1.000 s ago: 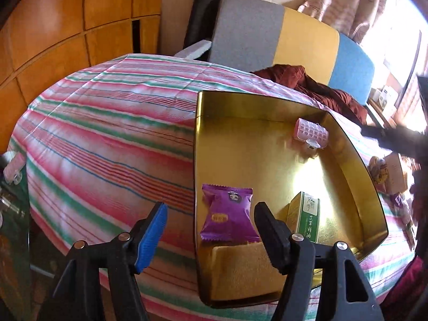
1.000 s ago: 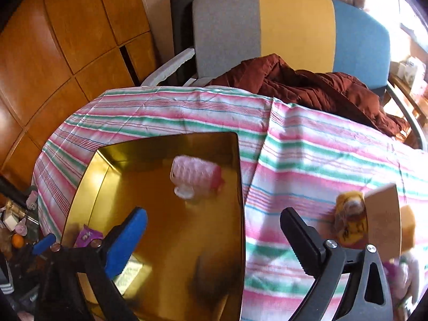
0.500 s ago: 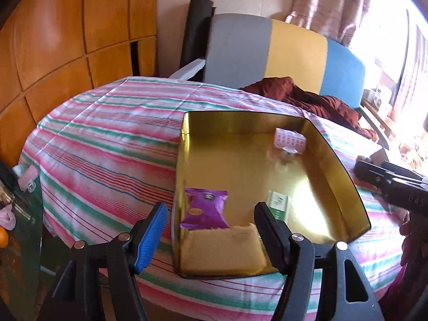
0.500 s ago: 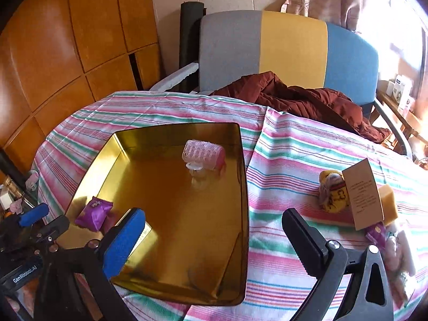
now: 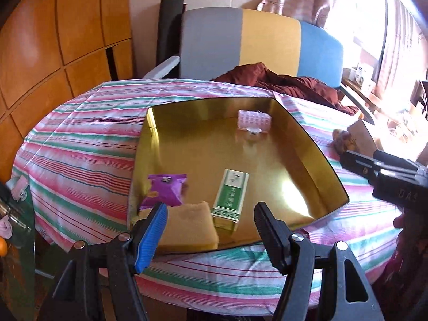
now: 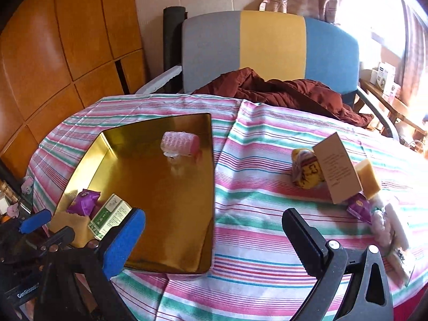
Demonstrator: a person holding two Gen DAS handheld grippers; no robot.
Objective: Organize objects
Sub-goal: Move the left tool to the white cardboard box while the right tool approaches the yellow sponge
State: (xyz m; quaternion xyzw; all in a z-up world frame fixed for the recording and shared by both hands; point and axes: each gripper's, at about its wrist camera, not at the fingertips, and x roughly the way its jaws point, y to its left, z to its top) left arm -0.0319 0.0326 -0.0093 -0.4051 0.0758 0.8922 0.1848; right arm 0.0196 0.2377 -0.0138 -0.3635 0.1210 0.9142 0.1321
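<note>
The striped surface (image 6: 267, 182) fills mid-frame; the gold tray (image 6: 211, 187) at centre-left holds a green box (image 5: 231, 195), purple packet (image 5: 165, 190) and pink roller (image 6: 179, 141). Both the left gripper (image 5: 210, 227) and right gripper (image 6: 214, 238) hover at lower frame, fingers spread wide, holding nothing.

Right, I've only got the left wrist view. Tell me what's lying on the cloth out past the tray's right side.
Observer: The right wrist view shows a purple packet on the striped cloth, at the foot of a brown card.
Operator: Now give me the right gripper's state.
Observer: The right gripper is open and holds nothing.
Operator: Say what's behind that card.
Observer: A yellow block sits against the card's far side.
</note>
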